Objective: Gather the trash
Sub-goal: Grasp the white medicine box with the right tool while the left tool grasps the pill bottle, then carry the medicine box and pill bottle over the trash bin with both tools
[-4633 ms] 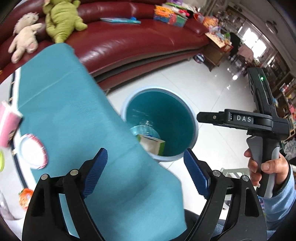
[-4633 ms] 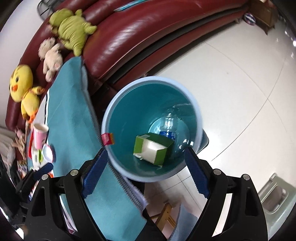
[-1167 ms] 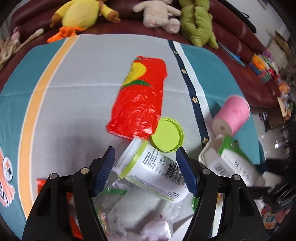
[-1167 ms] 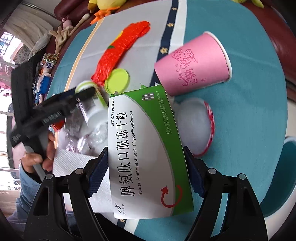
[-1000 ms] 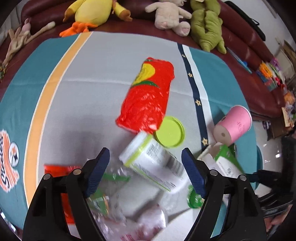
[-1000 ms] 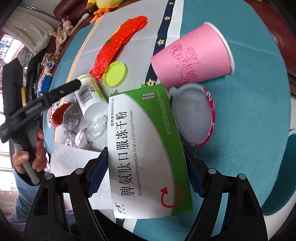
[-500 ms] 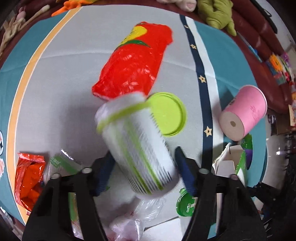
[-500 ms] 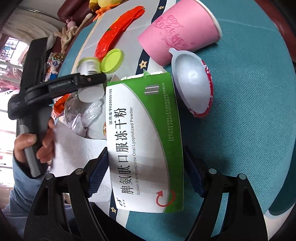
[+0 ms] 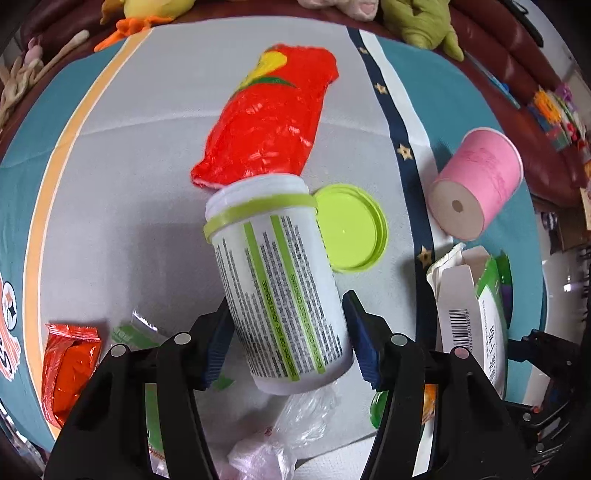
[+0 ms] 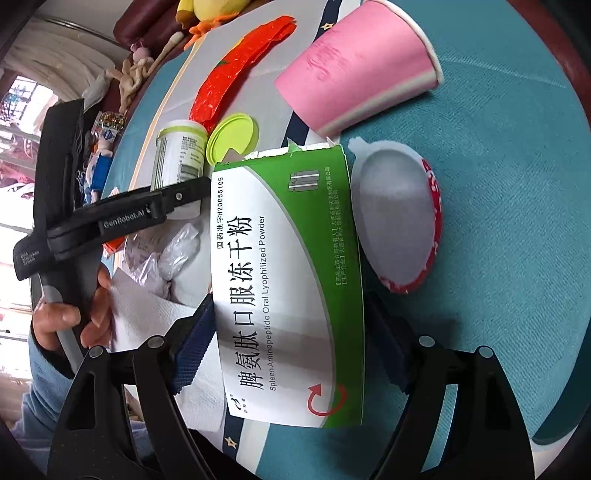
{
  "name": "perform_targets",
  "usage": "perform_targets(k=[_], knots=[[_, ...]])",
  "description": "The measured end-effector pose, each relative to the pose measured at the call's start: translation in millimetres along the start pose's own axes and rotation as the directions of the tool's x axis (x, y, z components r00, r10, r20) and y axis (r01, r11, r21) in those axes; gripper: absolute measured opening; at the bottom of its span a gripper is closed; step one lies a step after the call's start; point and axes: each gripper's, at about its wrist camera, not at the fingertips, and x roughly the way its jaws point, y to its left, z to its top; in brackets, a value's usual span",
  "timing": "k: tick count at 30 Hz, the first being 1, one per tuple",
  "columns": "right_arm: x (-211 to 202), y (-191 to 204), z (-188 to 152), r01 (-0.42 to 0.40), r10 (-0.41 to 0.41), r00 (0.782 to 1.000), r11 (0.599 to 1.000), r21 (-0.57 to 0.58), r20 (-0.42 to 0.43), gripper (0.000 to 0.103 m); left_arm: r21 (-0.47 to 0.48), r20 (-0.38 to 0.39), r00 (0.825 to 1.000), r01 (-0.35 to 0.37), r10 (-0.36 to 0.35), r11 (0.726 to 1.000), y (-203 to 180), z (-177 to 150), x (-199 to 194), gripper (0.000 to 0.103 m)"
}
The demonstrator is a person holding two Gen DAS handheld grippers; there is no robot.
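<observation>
My left gripper (image 9: 286, 338) is shut on a white pill bottle (image 9: 275, 284) with green stripes and an open mouth, held lifted above the table. The bottle also shows in the right wrist view (image 10: 179, 158). My right gripper (image 10: 291, 339) is shut on a green and white medicine box (image 10: 284, 280), whose open end also shows in the left wrist view (image 9: 476, 299). Its green lid (image 9: 349, 227) lies on the tablecloth beside a red snack bag (image 9: 269, 118).
A pink paper cup (image 9: 478, 181) lies on its side at the right. A foil-lidded cup (image 10: 399, 218) lies next to the box. An orange wrapper (image 9: 68, 365), clear plastic bags (image 9: 288, 424) and a paper towel (image 10: 147, 314) lie near me. Plush toys (image 9: 417, 22) sit on the sofa behind.
My left gripper closed on the pill bottle and lifted it off the table, tilting it upright. My right gripper keeps the medicine box and has shifted slightly over the table.
</observation>
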Motion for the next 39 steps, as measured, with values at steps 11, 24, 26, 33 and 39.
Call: perform_targets(k=[11, 24, 26, 33, 39], knots=[[-19, 21, -4, -0.045, 0.046, 0.995, 0.999, -0.008, 0.092, 0.072, 0.032, 0.142, 0.990, 0.005, -0.010, 0.999, 6, -31, -55, 0.051], [-109, -10, -41, -0.093, 0.069, 0.954, 0.993, 0.072, 0.291, 0.072, 0.138, 0.253, 0.965, 0.035, -0.069, 0.990, -39, -51, -112, 0.051], [-130, -27, -53, -0.096, 0.055, 0.941, 0.990, 0.107, 0.335, 0.072, 0.173, 0.261, 0.961, 0.046, -0.091, 0.984, -55, -54, -119, 0.051], [-193, -89, -97, -0.090, -0.027, 0.886, 0.969, 0.229, 0.463, 0.072, 0.351, 0.233, 0.949, 0.120, -0.211, 0.929, -148, -67, -127, 0.051], [-227, -161, -145, -0.073, -0.140, 0.849, 0.924, 0.375, 0.510, 0.072, 0.478, 0.139, 0.951, 0.181, -0.277, 0.860, -238, -80, -103, 0.051]])
